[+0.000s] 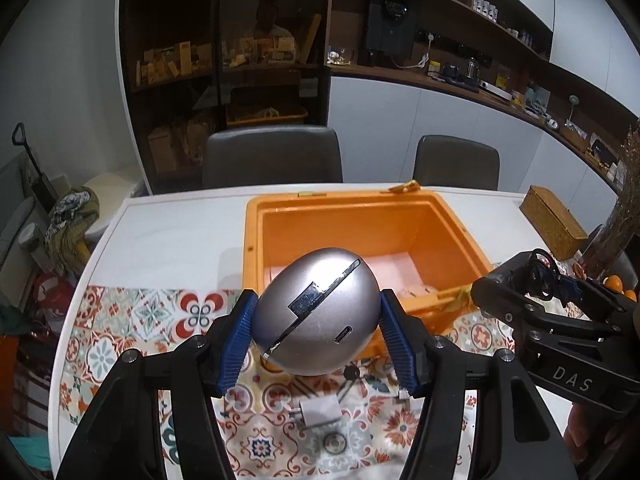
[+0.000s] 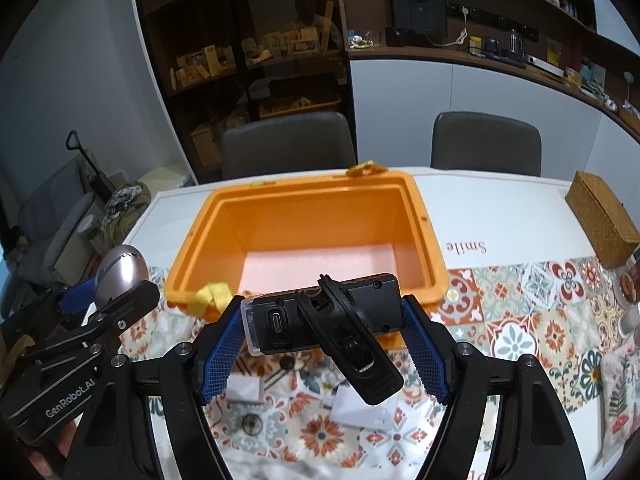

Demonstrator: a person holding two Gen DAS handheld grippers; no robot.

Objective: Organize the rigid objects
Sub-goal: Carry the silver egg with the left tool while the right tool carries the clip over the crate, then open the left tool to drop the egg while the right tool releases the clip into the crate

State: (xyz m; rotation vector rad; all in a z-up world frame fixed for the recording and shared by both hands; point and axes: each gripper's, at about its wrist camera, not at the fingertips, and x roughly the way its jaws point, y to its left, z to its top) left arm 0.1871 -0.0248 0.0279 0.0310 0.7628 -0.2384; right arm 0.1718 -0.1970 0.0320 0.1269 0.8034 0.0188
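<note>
Orange storage bin point(image 1: 256, 240) comes first in any plan here, since it sits open on the tiled tablecloth point(image 1: 132, 320) just beyond both claws and looks nearly bare inside, with only a pale liner showing; my judgement is that the step in hand is carrying two picked items over its near rim and setting them down on that floor. To do it well, each load should clear the near wall with room to spare, and the yellow strap point(image 2: 214, 294) draped over that wall should be avoided so nothing snags. Both claws ought to lower well inside before letting go, placing the pieces apart so they do not knock together. The left gripper point(image 1: 318, 326) has its blue pads point(image 1: 240, 332) clamped on either side of a silver egg-shaped device point(image 1: 316, 312), which fills the gap between them and stands a little proud of the fingertips, the bin directly ahead of it. The right gripper point(image 2: 324, 338) grips a black rectangular gadget point(image 2: 324, 316) crosswise between its pads, jaws about half spread, a hinged clip hanging down from the gadget toward the camera. Small loose items still lie on the cloth beneath both claws.
</note>
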